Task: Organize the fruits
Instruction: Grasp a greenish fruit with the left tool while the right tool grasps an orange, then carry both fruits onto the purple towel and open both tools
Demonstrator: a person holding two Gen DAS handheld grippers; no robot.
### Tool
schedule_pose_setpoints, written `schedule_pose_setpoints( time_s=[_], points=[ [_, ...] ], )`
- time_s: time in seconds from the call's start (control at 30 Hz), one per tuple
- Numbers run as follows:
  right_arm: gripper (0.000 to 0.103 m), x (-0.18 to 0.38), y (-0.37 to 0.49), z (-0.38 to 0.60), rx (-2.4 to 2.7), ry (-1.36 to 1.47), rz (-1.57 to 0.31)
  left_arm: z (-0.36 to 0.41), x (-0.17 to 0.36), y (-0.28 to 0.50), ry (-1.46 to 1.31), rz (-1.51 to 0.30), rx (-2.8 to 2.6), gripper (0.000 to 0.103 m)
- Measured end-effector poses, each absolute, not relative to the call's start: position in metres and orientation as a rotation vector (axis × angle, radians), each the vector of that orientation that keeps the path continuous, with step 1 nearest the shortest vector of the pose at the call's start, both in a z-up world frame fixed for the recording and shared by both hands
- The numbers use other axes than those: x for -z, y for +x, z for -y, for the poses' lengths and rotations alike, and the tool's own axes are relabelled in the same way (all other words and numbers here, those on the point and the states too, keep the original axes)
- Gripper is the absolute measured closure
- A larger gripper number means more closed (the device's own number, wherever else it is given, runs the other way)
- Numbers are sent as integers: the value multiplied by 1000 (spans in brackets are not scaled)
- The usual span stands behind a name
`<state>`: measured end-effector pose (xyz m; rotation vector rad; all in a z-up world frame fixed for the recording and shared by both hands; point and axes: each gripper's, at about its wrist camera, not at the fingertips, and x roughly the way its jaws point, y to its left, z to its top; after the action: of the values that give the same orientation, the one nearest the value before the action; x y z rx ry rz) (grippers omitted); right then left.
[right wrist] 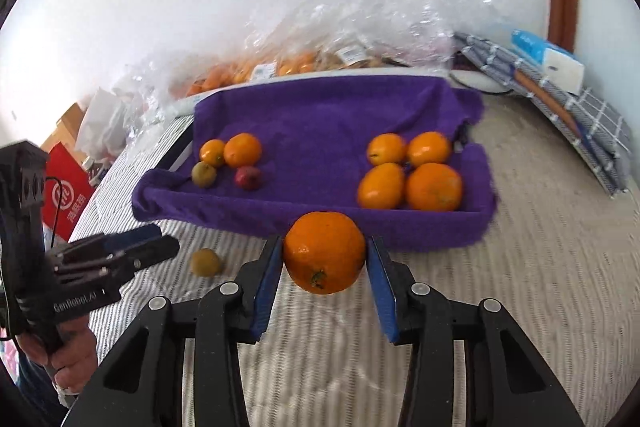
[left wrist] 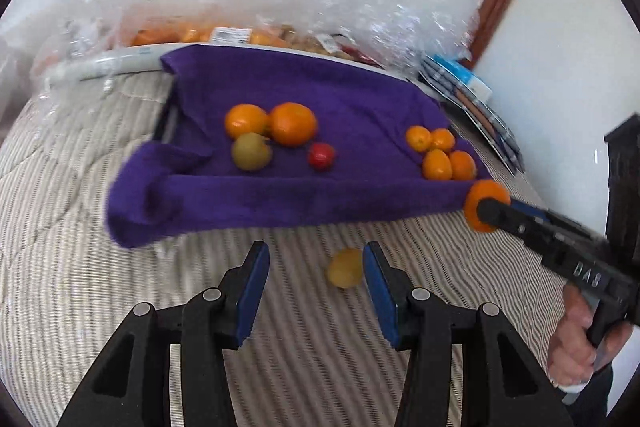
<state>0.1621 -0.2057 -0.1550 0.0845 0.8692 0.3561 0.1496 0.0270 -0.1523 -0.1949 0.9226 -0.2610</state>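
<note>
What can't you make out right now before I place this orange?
- Fruit in the plastic bags: both views, blurred behind crinkled film.
- Held orange in the right gripper: left wrist view, half hidden by a finger.
- Yellowish fruit: left wrist view, motion-blurred; kind unclear.

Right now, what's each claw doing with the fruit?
Right gripper shut on orange. Left gripper open, by yellowish fruit on bed. Purple towel tray ahead, unobstructed.

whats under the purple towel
The purple towel drapes over a tray-like frame: a dark edge peeks out at its left side. The rest is covered, so the tray's floor and material cannot be seen. It sits on the striped bedding.
</note>
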Motion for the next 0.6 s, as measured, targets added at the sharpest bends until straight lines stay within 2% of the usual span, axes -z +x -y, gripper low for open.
schedule_pose_setpoints(
  time_s=[0.17,0.2,0.23,0.3,0.6],
  points=[
    [60,148,166,236,-309,117,-847,-4,161,155,-150,-962,286,57],
    [60,147,166,241,-303,126,-845,-2,163,156,-144,-966,281,63],
    [60,147,167,245,-299,133,-845,0,165,156,-139,-971,278,73],
    [60,147,166,252,-292,145,-845,1,166,155,-131,-975,280,79],
    [61,143,164,256,-290,158,-840,-18,147,148,-149,-937,213,80]
  ],
)
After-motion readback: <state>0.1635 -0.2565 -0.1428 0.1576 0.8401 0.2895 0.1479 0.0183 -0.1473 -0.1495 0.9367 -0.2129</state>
